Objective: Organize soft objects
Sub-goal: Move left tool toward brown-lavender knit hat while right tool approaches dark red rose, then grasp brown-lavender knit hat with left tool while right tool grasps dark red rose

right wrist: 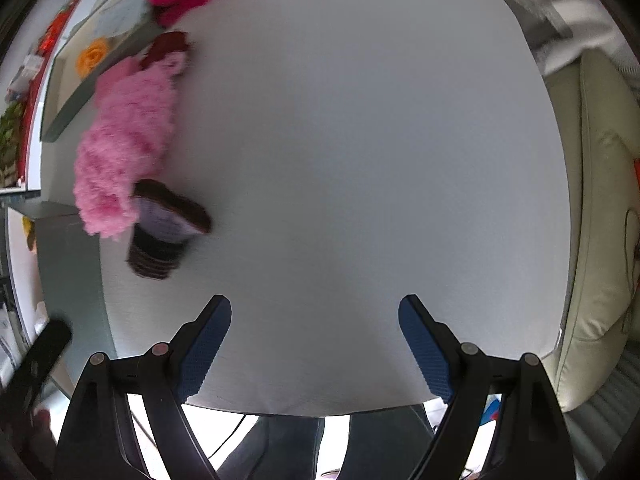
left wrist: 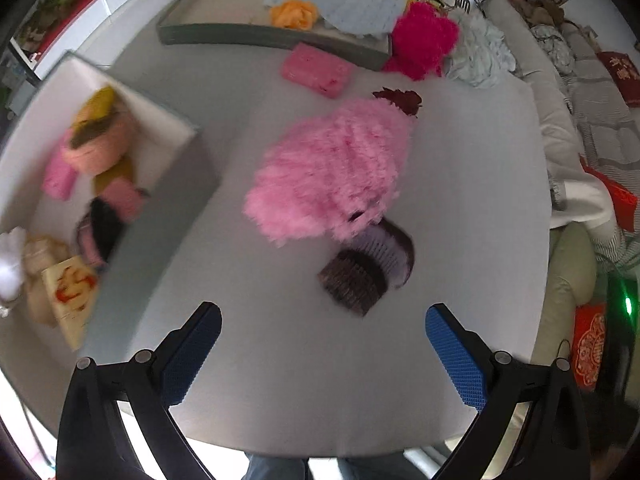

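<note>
Left wrist view: the left gripper hangs with jaws spread and empty over the desk; a fluffy pink toy lies just beyond.

Right wrist view: the right gripper gapes empty; the toy lies far left.

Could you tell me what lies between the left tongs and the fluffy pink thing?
In the left wrist view, a dark ribbed knit piece lies between the left tongs and the fluffy pink thing, touching its near edge.
</note>
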`<action>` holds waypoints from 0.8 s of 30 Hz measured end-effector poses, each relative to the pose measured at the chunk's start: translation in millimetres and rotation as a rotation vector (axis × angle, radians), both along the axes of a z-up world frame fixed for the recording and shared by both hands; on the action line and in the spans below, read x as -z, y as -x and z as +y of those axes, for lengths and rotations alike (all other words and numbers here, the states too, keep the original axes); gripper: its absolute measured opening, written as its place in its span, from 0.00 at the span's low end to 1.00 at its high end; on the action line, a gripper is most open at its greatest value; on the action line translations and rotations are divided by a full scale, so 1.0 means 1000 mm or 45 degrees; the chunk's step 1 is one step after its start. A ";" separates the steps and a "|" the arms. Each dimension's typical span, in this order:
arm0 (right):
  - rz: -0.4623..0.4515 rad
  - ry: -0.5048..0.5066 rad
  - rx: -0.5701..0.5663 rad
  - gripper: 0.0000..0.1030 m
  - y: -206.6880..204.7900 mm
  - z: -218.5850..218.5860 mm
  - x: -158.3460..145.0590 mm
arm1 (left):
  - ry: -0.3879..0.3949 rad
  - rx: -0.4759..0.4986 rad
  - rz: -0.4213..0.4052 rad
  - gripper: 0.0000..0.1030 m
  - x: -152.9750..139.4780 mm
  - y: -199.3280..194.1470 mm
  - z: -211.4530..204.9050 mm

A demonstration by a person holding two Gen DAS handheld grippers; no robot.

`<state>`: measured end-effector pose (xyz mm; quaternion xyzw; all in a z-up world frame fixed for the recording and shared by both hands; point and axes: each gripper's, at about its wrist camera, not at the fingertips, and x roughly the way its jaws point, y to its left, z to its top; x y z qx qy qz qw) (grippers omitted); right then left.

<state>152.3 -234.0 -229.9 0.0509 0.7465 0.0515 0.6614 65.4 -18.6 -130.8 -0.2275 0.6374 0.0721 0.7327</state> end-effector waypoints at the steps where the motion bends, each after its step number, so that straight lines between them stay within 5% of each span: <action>1: 0.013 -0.002 0.013 0.86 0.001 -0.008 0.003 | 0.007 -0.006 0.006 1.00 0.007 -0.008 -0.002; 8: 0.076 0.001 0.067 0.86 0.009 -0.047 0.020 | 0.077 -0.259 0.105 1.00 0.050 -0.040 -0.008; 15: 0.092 0.002 0.041 0.86 0.016 -0.057 0.027 | 0.063 -0.389 0.414 1.00 0.097 -0.042 -0.004; 18: 0.090 -0.010 0.028 0.86 0.017 -0.055 0.028 | 0.075 -0.380 0.400 0.98 0.099 -0.031 0.001; 21: 0.072 -0.026 0.007 0.86 0.020 -0.045 0.025 | 0.010 -0.253 0.368 0.76 0.091 -0.018 0.003; 24: 0.053 -0.057 -0.014 0.86 0.006 -0.033 0.012 | -0.044 -0.146 0.375 0.76 0.088 0.005 0.008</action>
